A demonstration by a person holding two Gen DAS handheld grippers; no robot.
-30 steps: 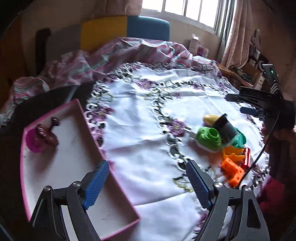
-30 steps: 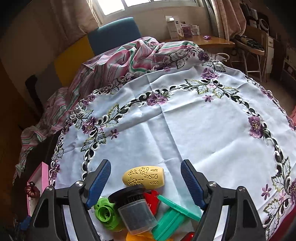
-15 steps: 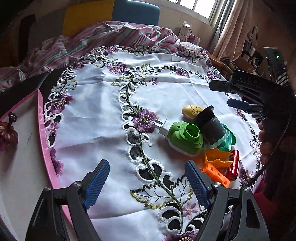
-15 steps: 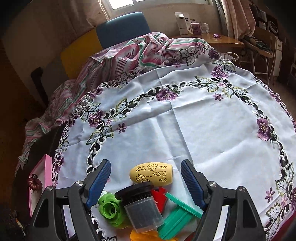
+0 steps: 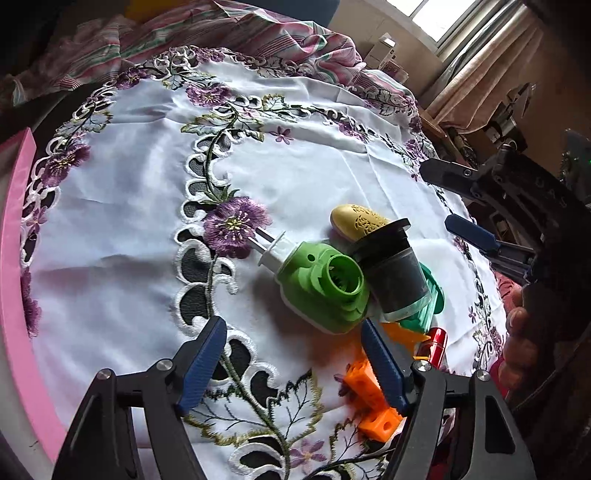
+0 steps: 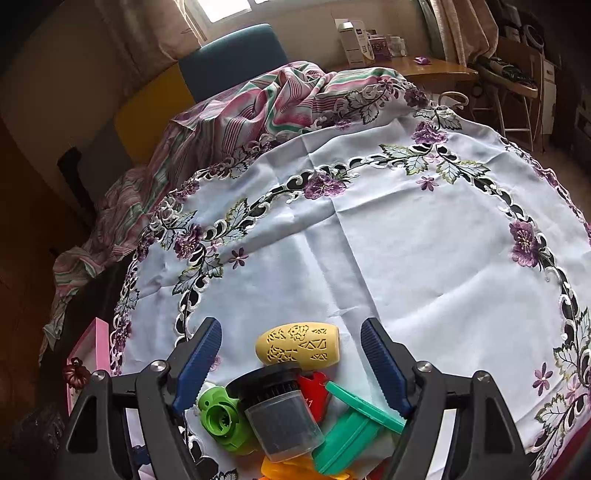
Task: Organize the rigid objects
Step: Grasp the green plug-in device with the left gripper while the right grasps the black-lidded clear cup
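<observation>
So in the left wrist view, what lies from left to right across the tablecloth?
Pink tray rim → purple embroidered flower → green plastic plug-in piece with a round socket → dark cylindrical container with a black cap → red glossy cylinder → the right claw.

Daylight comes in through a window (image 6: 225, 4) at the far wall, with beige curtains (image 5: 476, 88) hanging beside it. A blue chair back (image 6: 232, 59) stands against the table's far edge — next to it a yellow one (image 6: 151, 107). A wooden side table (image 6: 424, 70) on the right carries small boxes (image 6: 354, 40). The room's corners stay dim — brownish walls.
</observation>
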